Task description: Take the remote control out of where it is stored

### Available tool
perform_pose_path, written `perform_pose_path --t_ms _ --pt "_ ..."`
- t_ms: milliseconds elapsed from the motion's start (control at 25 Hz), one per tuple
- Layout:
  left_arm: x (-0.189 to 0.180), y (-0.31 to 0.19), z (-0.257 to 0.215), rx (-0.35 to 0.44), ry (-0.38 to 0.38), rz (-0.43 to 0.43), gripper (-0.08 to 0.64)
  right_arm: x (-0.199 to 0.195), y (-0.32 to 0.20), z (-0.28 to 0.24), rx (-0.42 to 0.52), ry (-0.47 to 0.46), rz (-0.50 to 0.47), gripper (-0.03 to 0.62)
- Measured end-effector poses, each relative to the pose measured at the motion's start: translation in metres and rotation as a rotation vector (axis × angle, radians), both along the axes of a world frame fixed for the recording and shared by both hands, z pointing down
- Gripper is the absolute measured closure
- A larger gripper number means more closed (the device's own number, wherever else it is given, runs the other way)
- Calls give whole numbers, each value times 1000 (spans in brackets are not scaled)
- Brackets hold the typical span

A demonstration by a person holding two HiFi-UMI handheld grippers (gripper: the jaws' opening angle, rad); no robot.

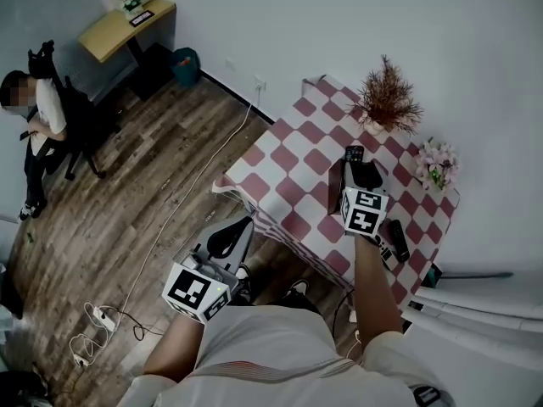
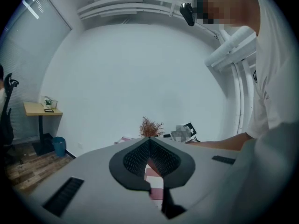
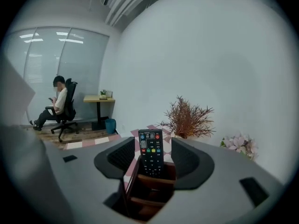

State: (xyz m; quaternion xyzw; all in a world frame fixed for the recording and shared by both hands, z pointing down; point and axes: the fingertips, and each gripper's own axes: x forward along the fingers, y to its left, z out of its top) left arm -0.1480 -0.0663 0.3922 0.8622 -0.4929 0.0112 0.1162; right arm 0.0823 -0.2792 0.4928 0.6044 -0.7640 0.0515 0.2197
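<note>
Two grippers are in play over a table [image 1: 280, 155] covered with a red-and-white checkered cloth. The right gripper [image 3: 150, 147] is lowered at the far side of the table with its jaws spread wide. Between them stands the remote control [image 3: 150, 158] – upright, buttons facing the gripper, with a clear gap on either side, so neither pad presses on it. The remote sits in a brown wooden holder [image 3: 148, 192], in the compartment farthest from the gripper, and its upper half rises above the rim. In the head view the same remote pokes out just beyond the gripper's marker cube [image 1: 365, 211].

The left gripper [image 2: 149, 142] hangs off the near edge of the table, above the wooden floor [image 1: 127, 193]. Its jaw tips are brought together with nothing between them, and only a sliver of checkered cloth shows through the gap lower down.

Behind the holder stands a dried reddish-brown plant [image 3: 187, 118], with pink flowers [image 3: 239, 144] to its right, near the wall. A dark slim device [image 1: 397, 239] lies flat on the cloth beside the person's right forearm – what it is cannot be made out.

Across the room a person sits in a black office chair [image 3: 67, 111] beside a small wooden desk [image 3: 99, 99], with a blue bin [image 3: 110, 125] on the floor by it. A white cable and power strip [image 1: 103, 316] trail over the floor.
</note>
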Motion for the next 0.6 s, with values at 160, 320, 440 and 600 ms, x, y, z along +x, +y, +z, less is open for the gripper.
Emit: perform_pose_path --t_ms 160,320,440,600 --pt "-12 1 10 -22 0 -21 551 -1 -18 25 -53 39 23 356" --pt "-21 0 16 -38 -1 -40 551 -3 -24 39 -75 56 42 356" --pt "-23 -3 17 -47 0 -46 551 -6 -24 49 -117 64 49 356" --pt "-22 -7 17 -47 1 -37 551 -2 -28 56 -137 107 92 367"
